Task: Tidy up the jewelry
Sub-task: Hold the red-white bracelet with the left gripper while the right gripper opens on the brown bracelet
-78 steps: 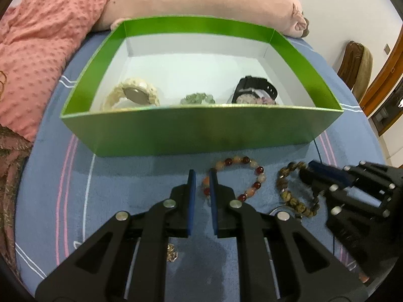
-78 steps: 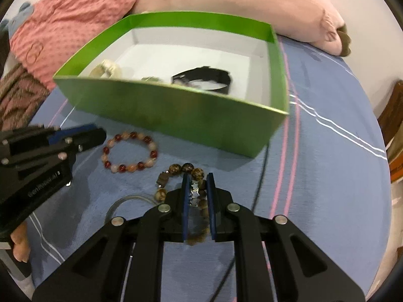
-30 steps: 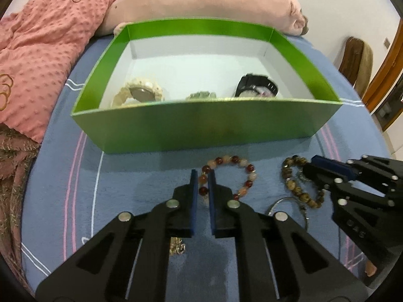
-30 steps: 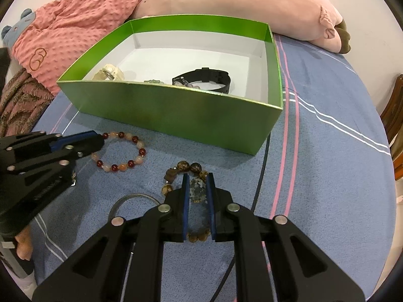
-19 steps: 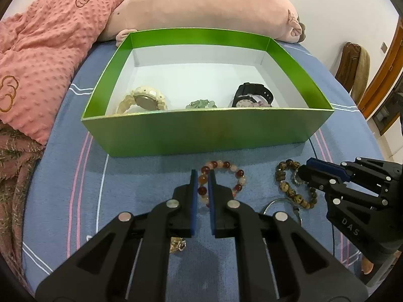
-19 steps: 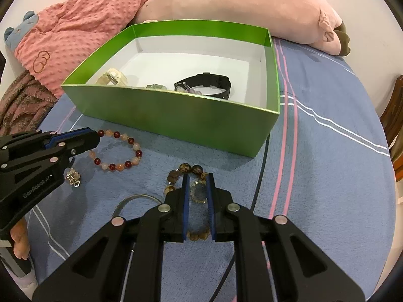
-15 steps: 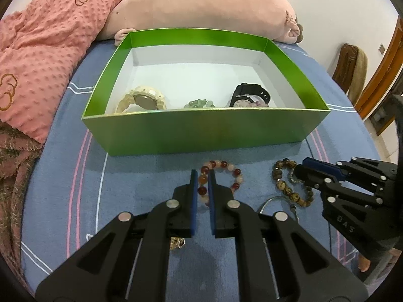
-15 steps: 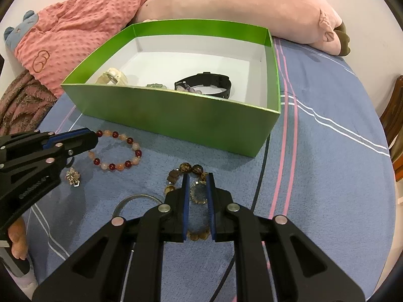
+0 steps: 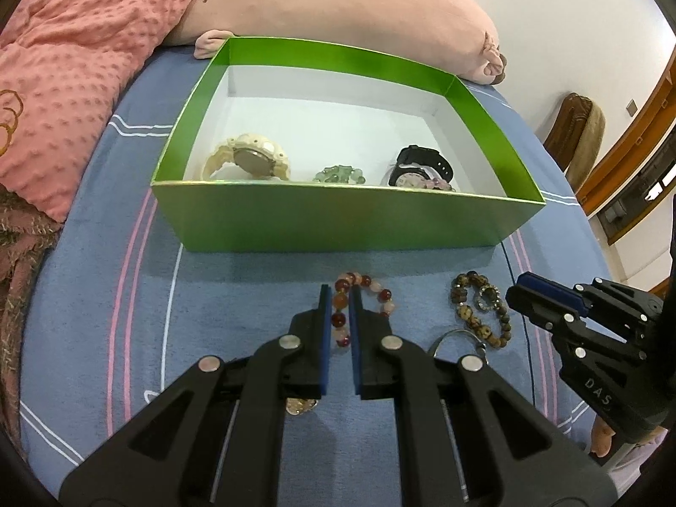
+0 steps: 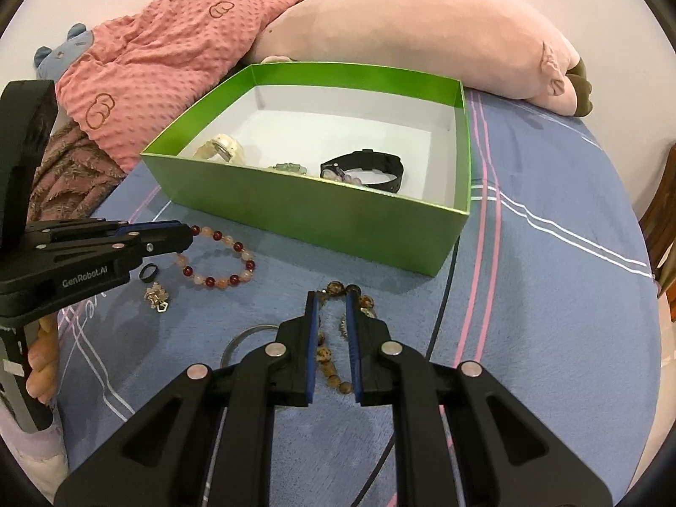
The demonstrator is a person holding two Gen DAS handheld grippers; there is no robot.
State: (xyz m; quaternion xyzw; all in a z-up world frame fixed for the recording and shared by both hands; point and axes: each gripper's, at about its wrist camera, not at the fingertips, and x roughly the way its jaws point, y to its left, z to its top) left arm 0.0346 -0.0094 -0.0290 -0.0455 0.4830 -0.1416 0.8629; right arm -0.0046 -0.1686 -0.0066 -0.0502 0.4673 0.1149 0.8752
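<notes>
Two grippers hover low over blue fabric, jaws slightly parted: left gripper (image 9: 336, 295) straddles the red bracelet (image 9: 363, 295), right gripper (image 10: 331, 300) straddles the brown bracelet (image 10: 333, 363), green box (image 9: 338, 219) just above, mid-frame.

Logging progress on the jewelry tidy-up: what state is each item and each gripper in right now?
Green box: open, lidless.
Cream watch: in box.
Green bracelet: in box.
Black watch: in box.
Red bead bracelet: on bedspread, left gripper jaws straddling it.
Brown bead bracelet: on bedspread, between right gripper jaws.
</notes>
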